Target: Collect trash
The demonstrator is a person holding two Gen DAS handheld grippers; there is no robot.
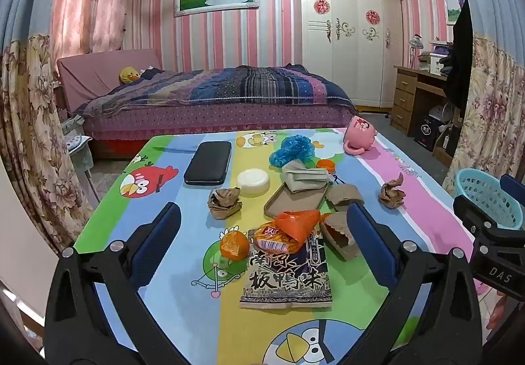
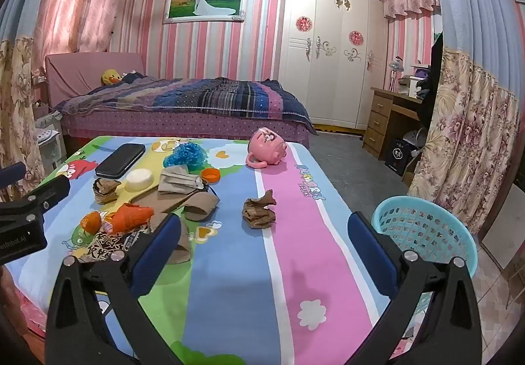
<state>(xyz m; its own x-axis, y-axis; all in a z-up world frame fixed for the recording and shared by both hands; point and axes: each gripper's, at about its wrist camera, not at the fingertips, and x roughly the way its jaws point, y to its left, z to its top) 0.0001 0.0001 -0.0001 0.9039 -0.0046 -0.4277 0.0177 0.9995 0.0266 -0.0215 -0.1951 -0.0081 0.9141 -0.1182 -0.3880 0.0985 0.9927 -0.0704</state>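
A table (image 1: pixel 183 315) under a striped cartoon-bird cloth carries everything, and a turquoise plastic basket (image 2: pixel 423 230) stands off its right edge, just beside the near right corner.

The left gripper (image 1: pixel 262 233) hangs released over the near edge, its blue pads wide apart with nothing between them. The right gripper (image 2: pixel 264 243) is likewise spread and empty, over the pink stripe towards the right edge.

Near the middle of the near edge lies a dark snack packet (image 1: pixel 287 279) with white characters; an orange wrapper (image 1: pixel 288 230) rests on its far end. A torn brown paper cup (image 1: pixel 338 233) lies just right of them, touching the packet's corner. A tan tray (image 1: pixel 295 201) sits mid-table with a folded grey face mask (image 1: pixel 303 178) on its far end. A black case (image 1: pixel 208 166) lies towards the far left corner, and a pink mug (image 1: pixel 359 135) is tipped over at the far right corner. A crinkled blue plastic bag (image 1: pixel 290 150) lies by the far edge. One crumpled brown paper (image 1: pixel 224 202) sits left of the tray, another (image 2: pixel 259 209) alone on the pink stripe. A white round lid (image 1: pixel 253 180) and an orange peel (image 1: pixel 233 245) complete the clutter.
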